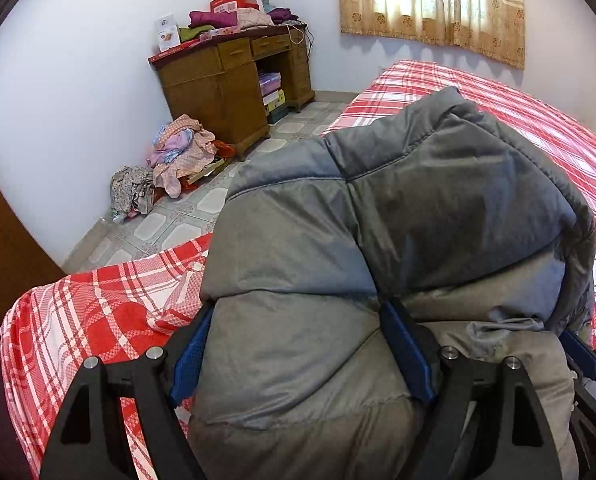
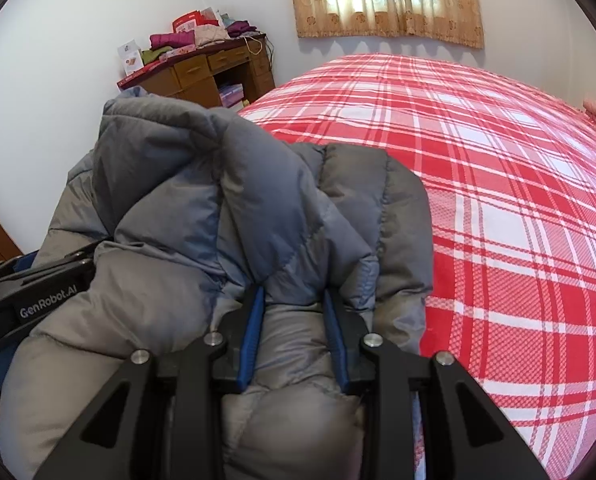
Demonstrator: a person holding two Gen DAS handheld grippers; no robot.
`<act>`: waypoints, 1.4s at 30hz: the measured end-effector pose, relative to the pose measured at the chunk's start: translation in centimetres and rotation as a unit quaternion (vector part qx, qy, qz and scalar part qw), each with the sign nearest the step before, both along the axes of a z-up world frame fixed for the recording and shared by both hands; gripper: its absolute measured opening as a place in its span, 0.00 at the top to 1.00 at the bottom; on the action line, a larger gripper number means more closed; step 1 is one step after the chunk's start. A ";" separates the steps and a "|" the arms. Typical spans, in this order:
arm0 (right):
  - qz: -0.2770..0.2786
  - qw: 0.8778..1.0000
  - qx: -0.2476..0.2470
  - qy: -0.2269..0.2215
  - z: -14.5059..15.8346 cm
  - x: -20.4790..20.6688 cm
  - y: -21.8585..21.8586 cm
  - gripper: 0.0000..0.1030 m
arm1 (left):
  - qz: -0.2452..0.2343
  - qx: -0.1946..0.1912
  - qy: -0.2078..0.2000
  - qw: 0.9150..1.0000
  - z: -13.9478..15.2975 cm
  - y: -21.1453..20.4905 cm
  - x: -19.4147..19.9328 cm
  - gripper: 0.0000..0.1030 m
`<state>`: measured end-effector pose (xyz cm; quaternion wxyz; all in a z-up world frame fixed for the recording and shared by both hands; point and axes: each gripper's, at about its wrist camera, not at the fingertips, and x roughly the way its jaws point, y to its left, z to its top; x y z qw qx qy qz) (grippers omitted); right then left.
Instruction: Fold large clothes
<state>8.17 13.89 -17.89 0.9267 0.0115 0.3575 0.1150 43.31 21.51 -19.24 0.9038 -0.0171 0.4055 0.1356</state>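
Gripping: both grippers are clamping the grey quilted puffer jacket (image 1: 397, 216) above the near edge of the bed.
Left gripper (image 1: 298, 344): its black arms with blue-padded fingers (image 1: 190, 356) are pressing in on a thick roll of the jacket's padding, which is bulging out between and over them.
Right gripper (image 2: 294, 320): its blue-padded fingers (image 2: 252, 340) are squeezing a narrower fold of the same jacket, the fabric bunching up just ahead of the tips.
Jacket position: it is heaping up in a puffy mound in front of both cameras, draping over the grippers, with its far side lying on the bed covered in a red and white plaid sheet (image 2: 497, 184).
Gripper spacing: the two are working close together; in the right wrist view the left gripper's black body marked GenRobot.AI is showing at the left edge, touching the jacket.
Background: a brown wooden counter with drawers (image 1: 234, 80) is standing against the white wall, carrying folded clothes and boxes.
Floor: a loose pile of pink and patterned clothes (image 1: 170, 160) is lying on the pale tiles beside that counter.
Window: a beige patterned curtain (image 1: 429, 4) is hanging beyond the bed.
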 end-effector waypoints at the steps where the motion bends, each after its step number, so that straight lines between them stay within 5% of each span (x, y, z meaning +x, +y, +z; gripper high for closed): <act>1: 0.004 1.000 -0.003 0.002 0.1 0.1 0.1 0.68 | 0.002 -0.005 -0.001 1.000 0.1 0.2 -0.2 0.20; 6: 0.017 0.999 -0.029 0.013 1.3 -0.3 -0.2 0.64 | -0.001 -0.010 0.001 1.000 1.9 0.8 -1.8 0.21; 11: -0.021 0.999 0.027 -0.008 3.6 -3.2 -2.6 0.41 | -0.001 -0.002 -0.033 0.999 4.9 0.4 -5.7 0.21; 21: -0.032 0.996 0.077 -0.031 5.3 -11.6 -4.0 0.36 | -0.021 0.013 -0.083 0.996 9.0 -2.7 -14.9 0.21; 33: -0.029 0.998 0.047 0.012 4.2 -18.1 -4.5 0.27 | -0.012 0.031 -0.052 0.998 6.4 -5.4 -25.0 0.21; 39: -0.019 0.998 0.032 0.049 3.9 -20.9 -3.9 0.26 | 0.006 -0.034 -0.042 0.999 5.9 -4.1 -28.4 0.21; 42: -0.009 0.998 0.017 0.057 4.2 -22.5 -3.8 0.16 | 0.029 -0.042 -0.028 0.998 6.8 -3.9 -28.7 0.21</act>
